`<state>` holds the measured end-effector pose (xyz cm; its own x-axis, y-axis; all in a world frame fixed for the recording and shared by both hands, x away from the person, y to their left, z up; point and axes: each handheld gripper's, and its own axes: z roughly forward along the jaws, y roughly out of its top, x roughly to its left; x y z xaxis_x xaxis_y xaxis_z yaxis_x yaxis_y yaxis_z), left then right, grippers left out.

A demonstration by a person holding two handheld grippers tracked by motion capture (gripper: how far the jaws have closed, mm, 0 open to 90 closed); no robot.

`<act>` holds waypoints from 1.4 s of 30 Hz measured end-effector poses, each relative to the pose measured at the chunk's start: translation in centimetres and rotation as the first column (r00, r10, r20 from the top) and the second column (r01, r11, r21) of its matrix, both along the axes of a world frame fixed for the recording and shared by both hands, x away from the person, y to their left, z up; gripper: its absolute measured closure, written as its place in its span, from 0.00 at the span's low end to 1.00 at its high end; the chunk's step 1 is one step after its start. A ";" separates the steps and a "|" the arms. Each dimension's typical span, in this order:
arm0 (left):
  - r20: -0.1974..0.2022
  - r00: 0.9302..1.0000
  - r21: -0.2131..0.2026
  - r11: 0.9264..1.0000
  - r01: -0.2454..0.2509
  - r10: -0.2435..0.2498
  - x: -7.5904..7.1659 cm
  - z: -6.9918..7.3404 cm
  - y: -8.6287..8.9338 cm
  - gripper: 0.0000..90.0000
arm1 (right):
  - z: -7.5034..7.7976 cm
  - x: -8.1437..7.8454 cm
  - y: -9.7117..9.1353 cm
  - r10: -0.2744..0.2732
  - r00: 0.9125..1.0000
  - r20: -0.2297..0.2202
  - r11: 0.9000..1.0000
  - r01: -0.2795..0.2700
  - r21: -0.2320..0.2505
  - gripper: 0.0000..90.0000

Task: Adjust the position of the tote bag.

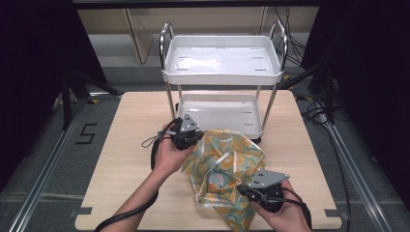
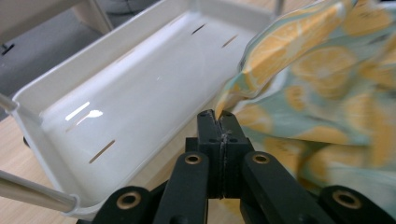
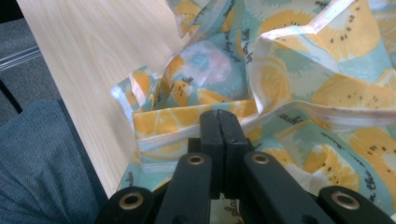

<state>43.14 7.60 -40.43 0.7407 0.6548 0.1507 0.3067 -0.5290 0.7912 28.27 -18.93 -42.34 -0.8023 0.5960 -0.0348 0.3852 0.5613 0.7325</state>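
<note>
A crumpled cloth (image 1: 227,159) printed with lemon slices on pale green lies on the wooden table (image 1: 130,140) in front of a white cart. My left gripper (image 1: 197,140) is at the cloth's far-left edge, close to the cart's lower tray (image 1: 220,113). In the left gripper view its jaws (image 2: 217,115) are shut, pinching a corner of the cloth (image 2: 317,84). My right gripper (image 1: 242,191) is at the cloth's near edge. In the right gripper view its jaws (image 3: 218,114) are shut on a folded white hem of the cloth (image 3: 299,70).
The two-tier white cart has an upper tray (image 1: 222,60) and chrome handles (image 1: 166,34). Its lower tray (image 2: 116,93) lies just beyond my left gripper. Bare table (image 3: 93,60) lies left of the cloth, with the table's near edge by a blue-clad leg (image 3: 37,163).
</note>
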 end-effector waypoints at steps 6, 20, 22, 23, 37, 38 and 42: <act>-0.034 0.999 0.043 0.999 -0.029 0.031 1.3 -2.2 -0.7 0.99 | -0.4 -0.3 -0.3 0.011 0.999 -0.032 1.000 -0.012 -0.022 1.00; -0.065 0.998 0.023 1.000 0.019 -0.017 -0.3 -2.2 -1.4 0.99 | 0.8 0.0 -1.9 -0.072 0.995 0.071 0.995 0.067 0.077 0.69; -0.069 0.997 0.021 0.999 0.031 -0.030 -0.4 -2.3 -1.4 0.99 | 1.8 0.2 -1.6 -0.108 0.983 0.150 0.988 0.090 0.123 0.55; -0.074 0.997 0.021 0.999 0.031 -0.029 -0.5 -2.3 -1.5 0.99 | 2.1 0.5 -1.4 -0.099 0.981 0.166 0.989 0.078 0.129 0.47; -0.078 0.991 -0.096 0.990 0.104 -0.112 -3.2 -0.1 1.8 0.49 | -0.2 3.0 0.3 -0.063 0.998 -0.010 0.997 0.062 -0.047 1.00; -0.086 0.989 -0.095 0.989 0.115 -0.123 -3.5 0.1 2.3 0.45 | -0.1 3.0 0.2 -0.052 0.999 0.014 0.997 0.053 -0.051 1.00; -0.131 0.978 -0.017 0.987 0.160 -0.160 -3.9 -0.5 2.7 0.32 | 0.4 2.6 0.2 -0.054 0.998 0.023 0.997 0.055 -0.046 1.00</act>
<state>39.28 10.29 -40.97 0.8489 0.5268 0.0418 0.3198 -0.5750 0.7531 30.87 -18.75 -41.94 -0.7676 0.6359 -0.0807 0.4003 0.5738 0.7145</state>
